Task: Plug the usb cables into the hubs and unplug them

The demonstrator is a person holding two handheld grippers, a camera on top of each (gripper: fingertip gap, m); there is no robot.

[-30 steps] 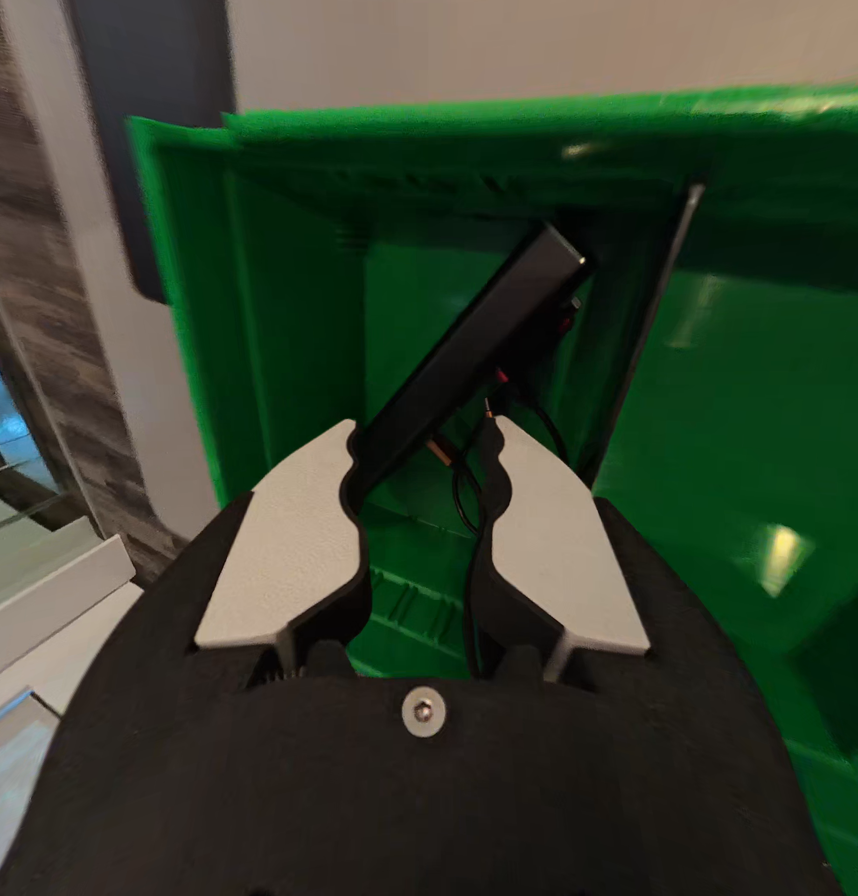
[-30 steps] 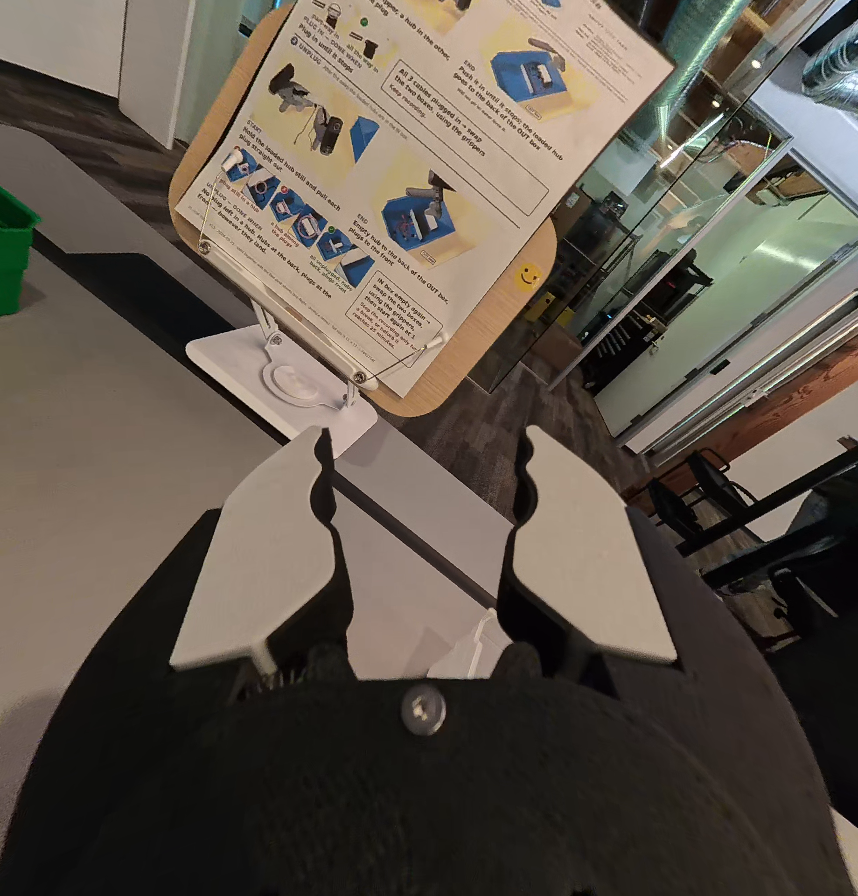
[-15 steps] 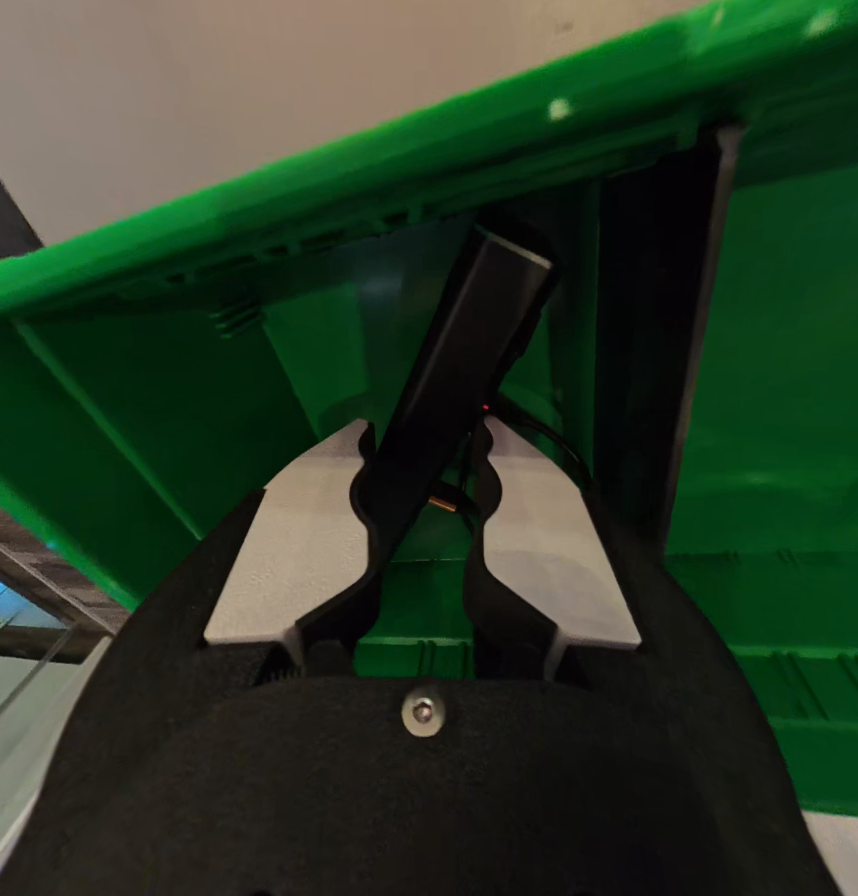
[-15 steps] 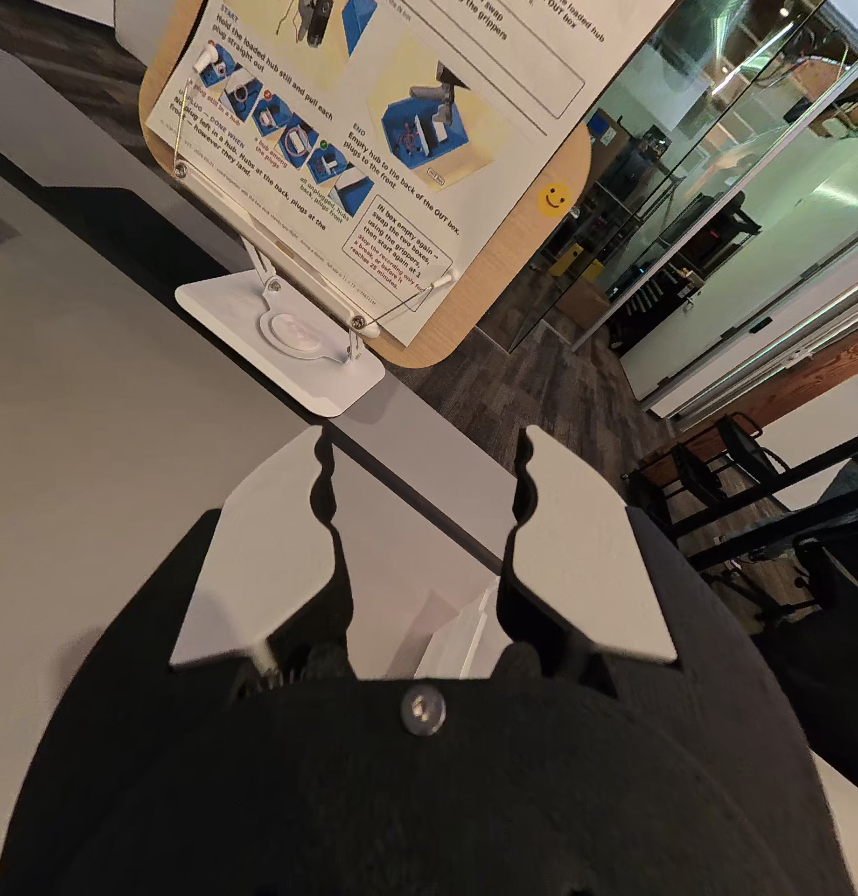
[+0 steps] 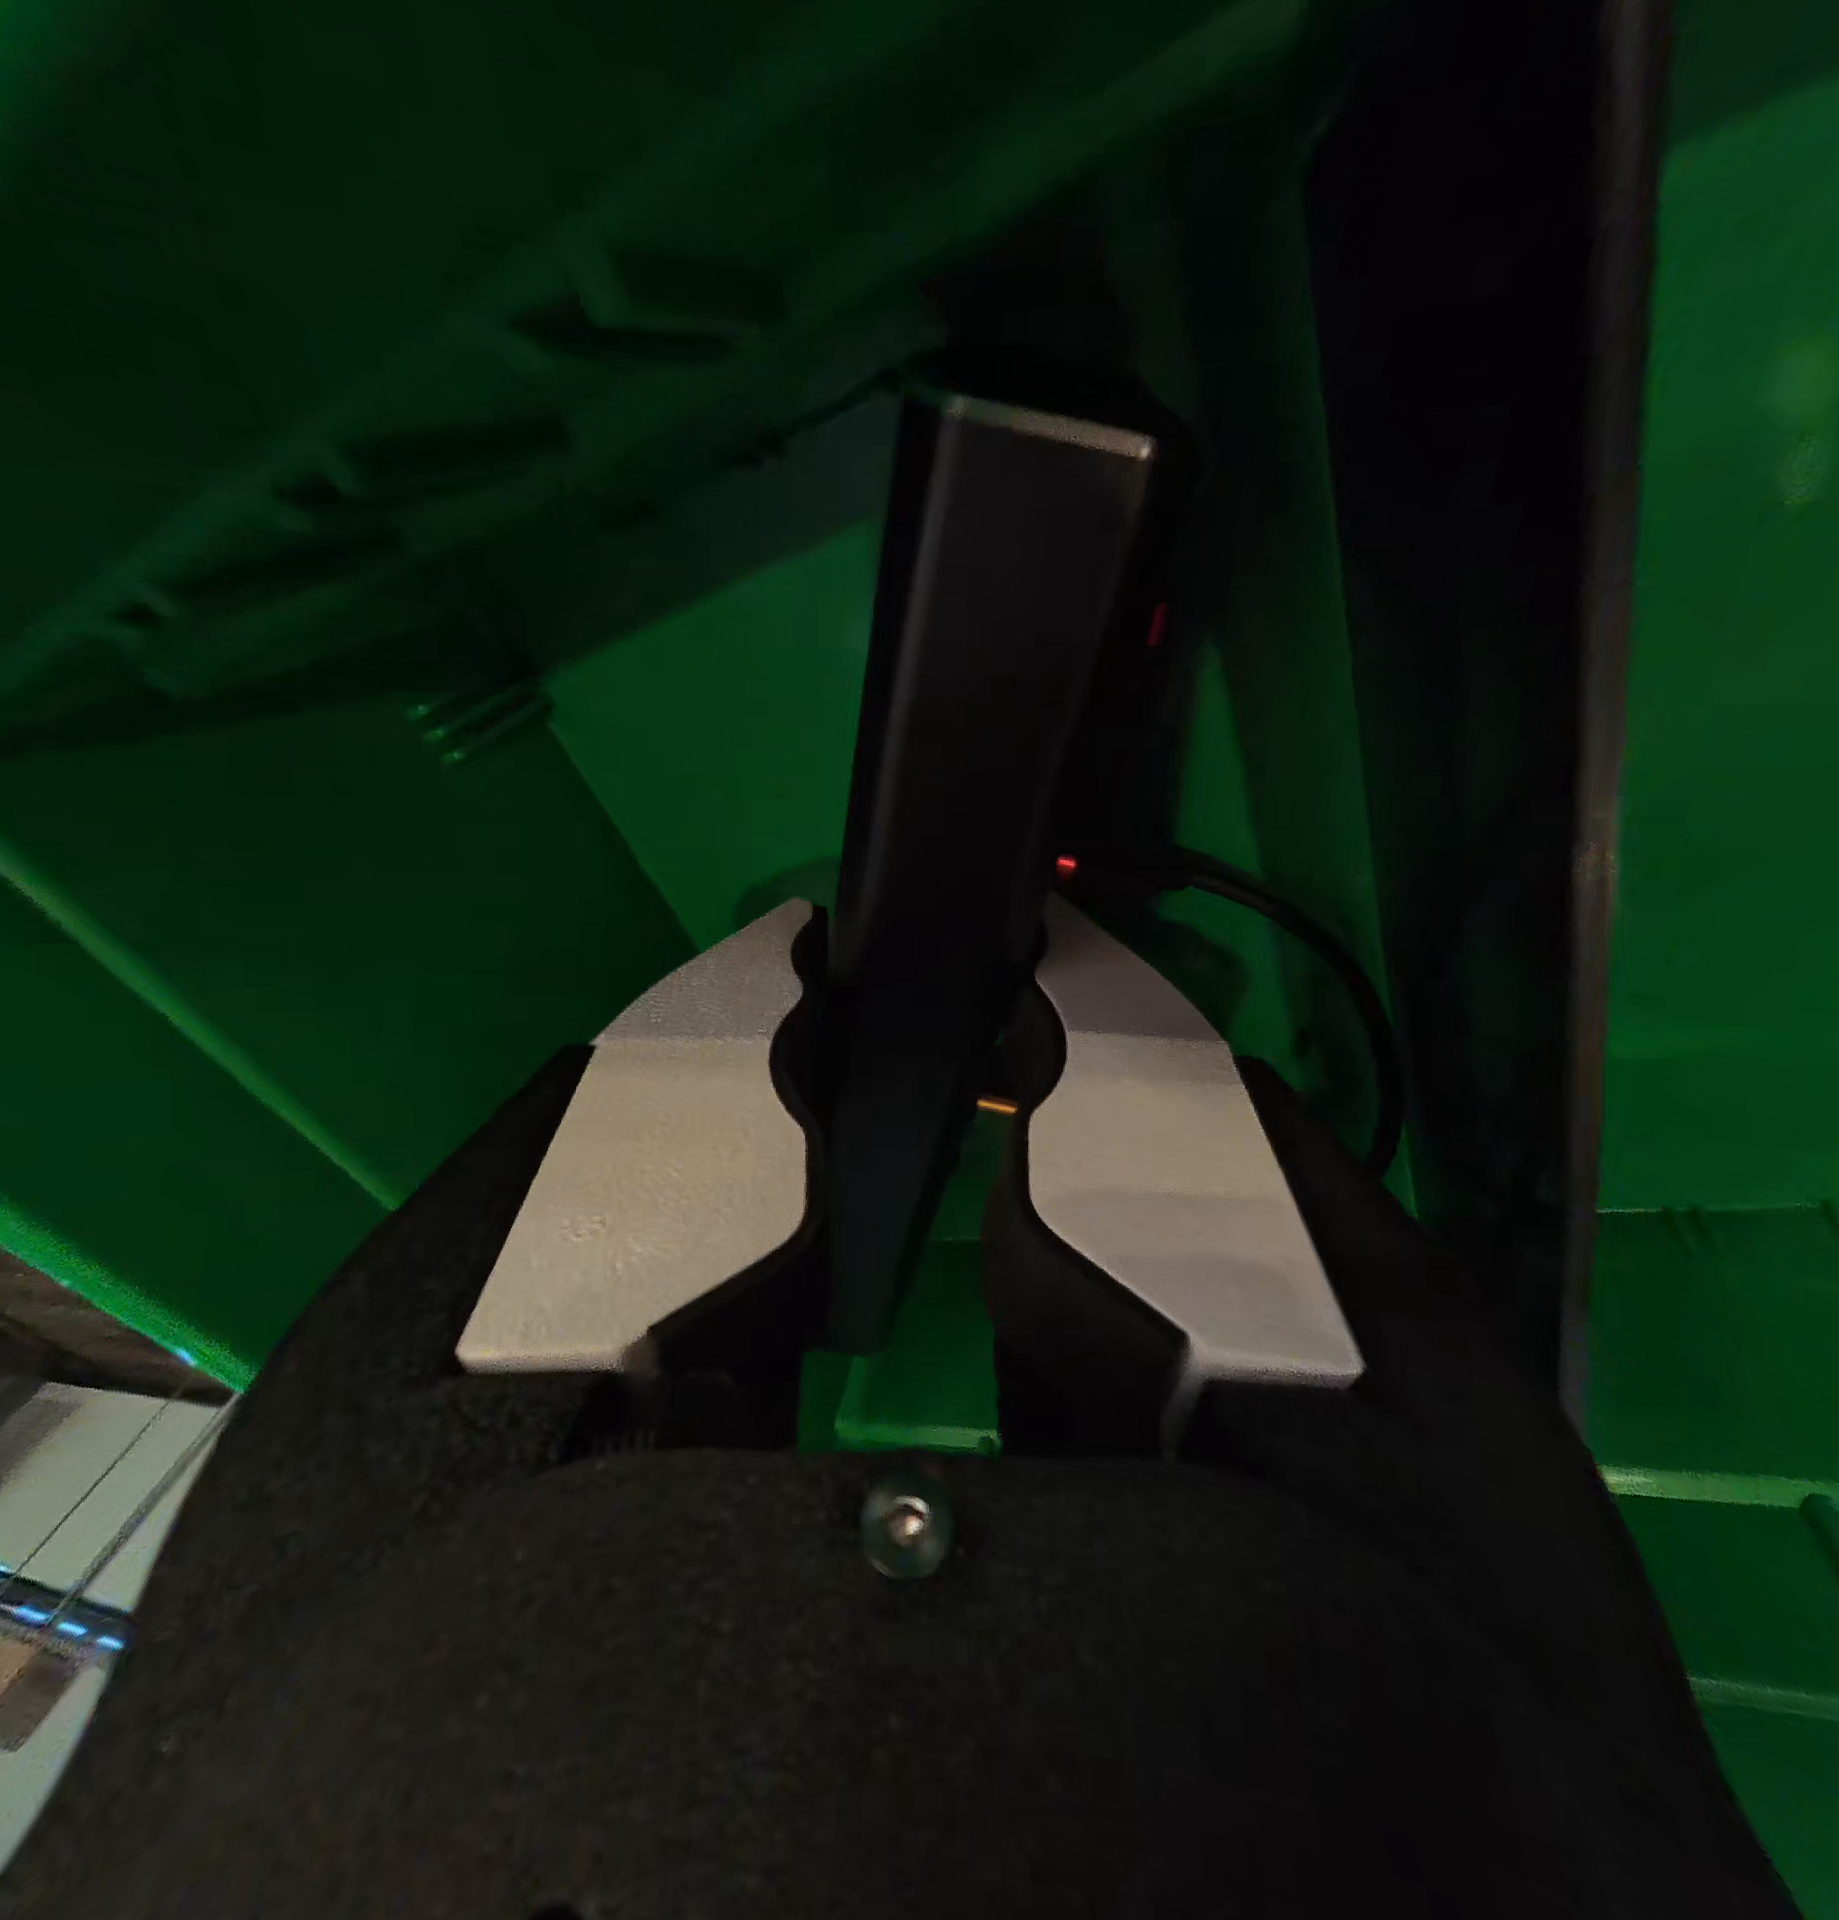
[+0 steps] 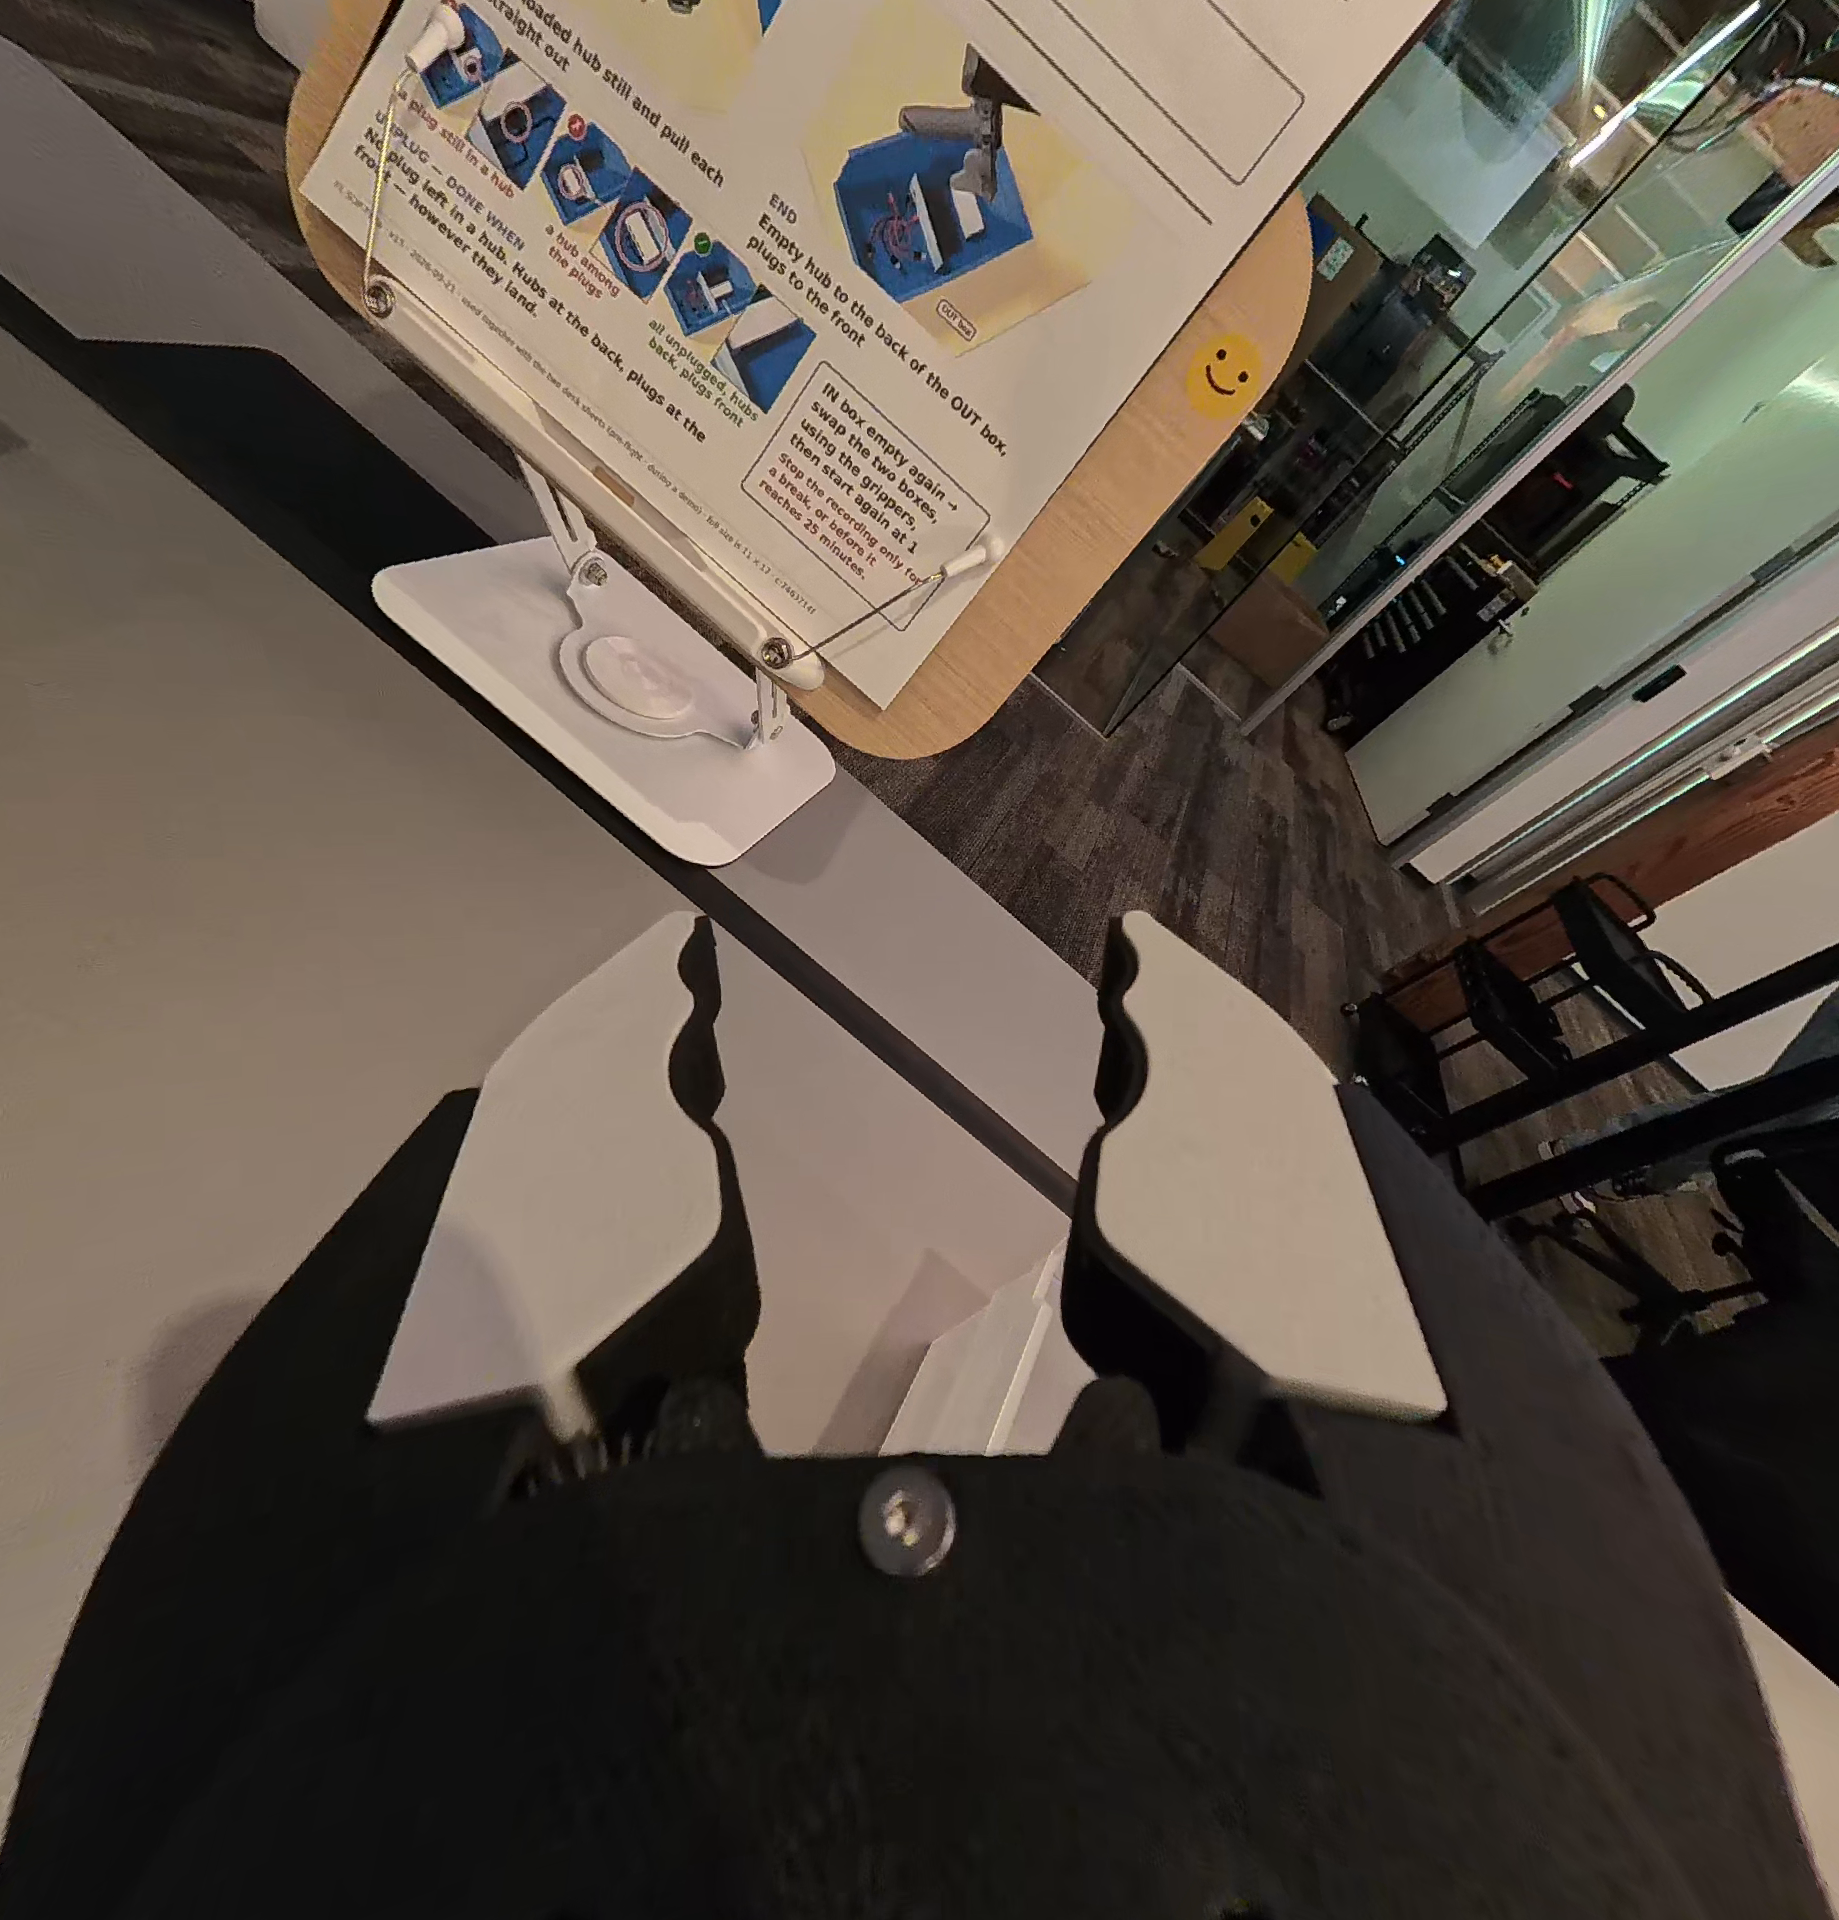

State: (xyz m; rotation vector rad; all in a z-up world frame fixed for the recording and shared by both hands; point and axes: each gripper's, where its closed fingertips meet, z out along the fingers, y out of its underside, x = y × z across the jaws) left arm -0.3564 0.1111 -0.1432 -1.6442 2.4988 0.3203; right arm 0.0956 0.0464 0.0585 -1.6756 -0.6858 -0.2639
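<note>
Green plastic fills the left wrist view: the inside of a green bin (image 5: 271, 935) is seen from close in, with a dark divider (image 5: 1466, 623) standing to the right. The left gripper (image 5: 920, 925) is closed narrow on a black hub (image 5: 982, 727), which is held upright between the jaws, its top end near the bin's rim and its lower end reaching down between the fingers. A black cable (image 5: 1320, 966) is seen curving off the hub's right side by a small red light; whether other plugs are seated cannot be told, since that side is dark and partly hidden. The risks are judged as follows: the hub is gripped low on a long body, so it could pivot or slip if its top is knocked on the bin wall or divider, and the trailing cable could be snagged on the divider and pulled loose. Against the frames before, the hub is now held far more upright, where it was leaning to the right, the jaws are drawn closer on it, and the bin is much nearer. In the right wrist view, the right gripper (image 6: 904, 935) is seen spread wide and empty above a pale table (image 6: 219, 935), pointed at an instruction sheet (image 6: 790, 260) on a white stand (image 6: 634, 707); no hub or cable is shown here. Compared with the earlier frames, the stand and sheet are closer and the green bin is gone from the left edge.
</note>
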